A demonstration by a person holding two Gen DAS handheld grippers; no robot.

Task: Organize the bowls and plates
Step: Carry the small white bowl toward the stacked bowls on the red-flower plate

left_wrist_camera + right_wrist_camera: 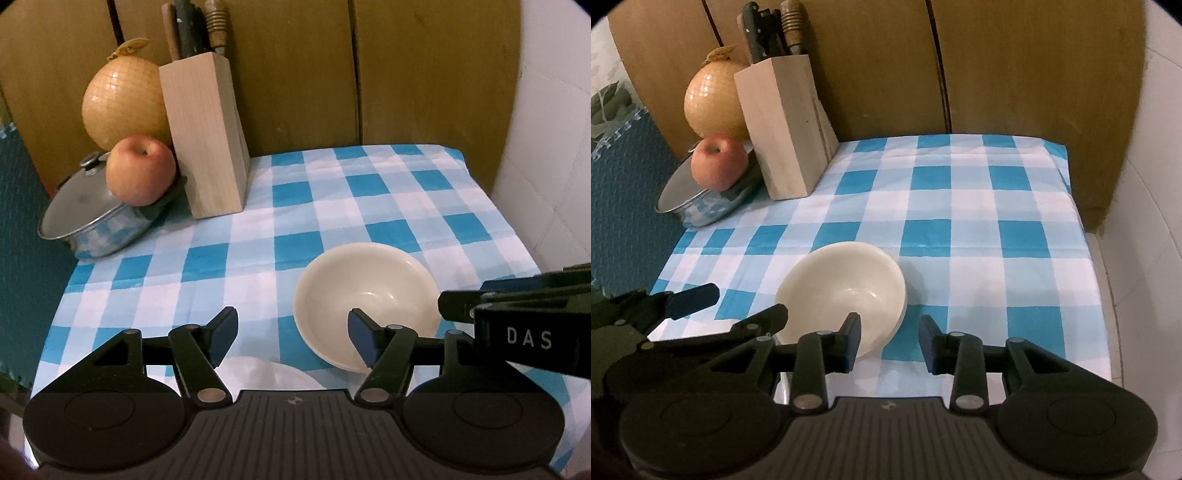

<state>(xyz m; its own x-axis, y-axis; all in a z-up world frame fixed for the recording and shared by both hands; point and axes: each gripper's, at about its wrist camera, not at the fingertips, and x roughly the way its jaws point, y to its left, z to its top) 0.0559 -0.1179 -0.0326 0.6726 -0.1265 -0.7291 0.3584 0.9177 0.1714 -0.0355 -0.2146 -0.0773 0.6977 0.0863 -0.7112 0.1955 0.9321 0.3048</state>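
A cream bowl (364,295) sits empty on the checked cloth (332,206) of the desk, lower right of centre in the left view. A white plate (266,373) lies at the bottom edge, beside the bowl. The left claw (293,338) is spread wide and holds nothing; the right claw (889,341) gapes too, its left finger over the bowl's rim. A pot (92,218), apple (140,175) and knife block (205,136) stand upper left.

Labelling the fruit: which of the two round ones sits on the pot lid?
The red apple, resting on the lid of the steel pot. The netted yellow pomelo is bigger and sits behind it, beside the knife block.
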